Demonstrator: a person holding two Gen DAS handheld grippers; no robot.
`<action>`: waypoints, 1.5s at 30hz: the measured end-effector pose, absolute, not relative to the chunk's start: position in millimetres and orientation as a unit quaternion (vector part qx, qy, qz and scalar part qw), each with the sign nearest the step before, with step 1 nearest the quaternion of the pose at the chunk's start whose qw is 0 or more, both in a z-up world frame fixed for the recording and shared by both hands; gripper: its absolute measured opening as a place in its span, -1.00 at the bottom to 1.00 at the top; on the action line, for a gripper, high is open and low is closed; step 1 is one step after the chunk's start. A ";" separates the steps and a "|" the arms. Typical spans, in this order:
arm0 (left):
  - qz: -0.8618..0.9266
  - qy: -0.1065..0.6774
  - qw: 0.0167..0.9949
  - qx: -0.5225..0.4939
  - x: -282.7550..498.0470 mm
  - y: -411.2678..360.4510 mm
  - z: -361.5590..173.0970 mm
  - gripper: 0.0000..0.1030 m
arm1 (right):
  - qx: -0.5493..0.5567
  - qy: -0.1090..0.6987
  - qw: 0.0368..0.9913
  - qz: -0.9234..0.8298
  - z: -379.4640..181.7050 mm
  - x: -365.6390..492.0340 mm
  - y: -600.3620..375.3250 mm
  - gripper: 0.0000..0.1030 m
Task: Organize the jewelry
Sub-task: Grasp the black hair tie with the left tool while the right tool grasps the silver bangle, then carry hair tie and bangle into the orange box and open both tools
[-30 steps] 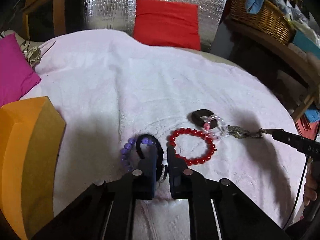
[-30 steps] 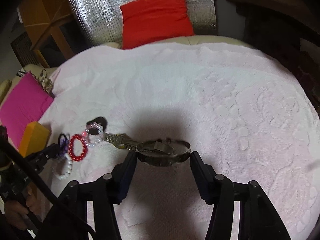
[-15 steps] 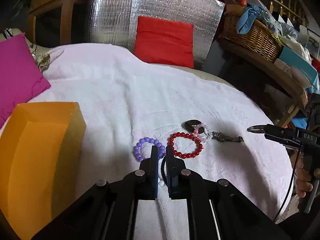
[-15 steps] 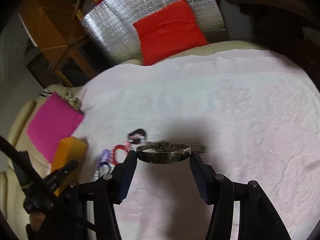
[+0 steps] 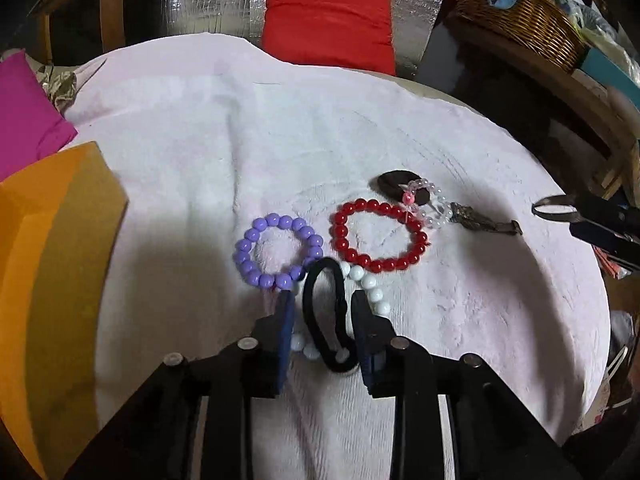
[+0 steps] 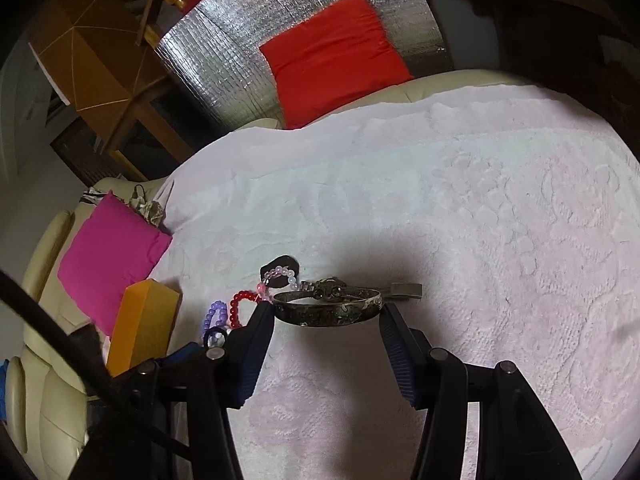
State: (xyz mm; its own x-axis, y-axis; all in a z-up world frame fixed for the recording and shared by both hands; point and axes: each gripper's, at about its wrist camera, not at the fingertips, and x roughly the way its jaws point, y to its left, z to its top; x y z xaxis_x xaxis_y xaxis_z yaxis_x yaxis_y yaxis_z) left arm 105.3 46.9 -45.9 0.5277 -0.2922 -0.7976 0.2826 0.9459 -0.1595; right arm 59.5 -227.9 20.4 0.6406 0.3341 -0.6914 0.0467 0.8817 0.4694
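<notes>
My left gripper [image 5: 322, 298] hovers low over the pink towel [image 5: 360, 120], its jaws opening. A black hair tie [image 5: 307, 308] lies loose between them on a white bead bracelet [image 5: 374, 294]. A purple bead bracelet [image 5: 244, 246] and a red bead bracelet [image 5: 340, 236] lie just ahead. Past them are a clear bead bracelet [image 5: 430, 216], a dark oval piece [image 5: 390, 184] and a metal strap [image 5: 480, 224]. My right gripper [image 6: 325, 310] is shut on a dark metal bangle [image 6: 340, 314], held above the towel right of the pile.
An orange block [image 5: 52, 260] stands at the towel's left edge by a magenta cushion [image 5: 24, 120]. A red cushion [image 5: 328, 20] leans on silver foil at the back. A wicker basket [image 5: 520, 20] sits on a shelf at the right.
My left gripper rose with the hair tie pinched, then came back down, and its jaws have parted around the tie. The right gripper has tilted, with the bangle still held.
</notes>
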 end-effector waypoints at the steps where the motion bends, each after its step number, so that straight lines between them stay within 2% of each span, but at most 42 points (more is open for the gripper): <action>1: -0.166 0.458 0.873 -0.003 107.3 45.2 -47.3 -0.62 | 0.227 0.417 0.877 0.082 20.1 59.9 -227.4 0.12; 4: -0.172 0.460 0.871 0.005 111.6 37.9 -51.0 -0.83 | 0.224 0.419 0.876 0.084 19.3 60.4 -227.6 0.12; 7: -0.176 0.459 0.871 0.005 111.4 35.2 -50.1 -0.89 | 0.224 0.418 0.876 0.084 19.9 60.0 -227.5 0.12; 11: -0.191 0.439 0.878 -0.006 102.1 40.7 -36.7 -0.90 | 0.223 0.411 0.879 0.090 23.9 57.7 -223.5 0.12; 19: -0.188 0.369 0.908 -0.059 50.5 85.2 26.1 -0.90 | 0.251 0.396 0.868 0.165 36.2 58.8 -186.5 0.13; 26: -0.079 0.304 0.948 -0.058 -4.2 154.3 68.4 -0.90 | 0.242 0.381 0.853 0.261 53.6 62.9 -100.6 0.13; 29: -0.023 0.305 0.951 -0.052 -9.9 185.8 61.7 -0.90 | 0.220 0.385 0.848 0.290 57.9 69.0 -53.3 0.13; 37: 0.042 0.400 0.909 -0.110 6.2 253.6 -2.4 -0.90 | 0.145 0.404 0.840 0.332 45.1 97.2 91.9 0.10; 45: 0.049 0.425 0.894 -0.136 17.7 265.3 -21.1 -0.89 | 0.126 0.436 0.830 0.324 15.8 128.8 138.4 0.09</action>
State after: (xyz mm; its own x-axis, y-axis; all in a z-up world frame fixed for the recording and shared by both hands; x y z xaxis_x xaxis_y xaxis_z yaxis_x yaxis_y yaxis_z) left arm 17.7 265.3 -21.1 0.6340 -0.0279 -0.7728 -0.2029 0.9584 -0.2010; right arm 128.8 138.4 15.8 0.4097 0.6474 -0.6427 -0.4269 0.7586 0.4921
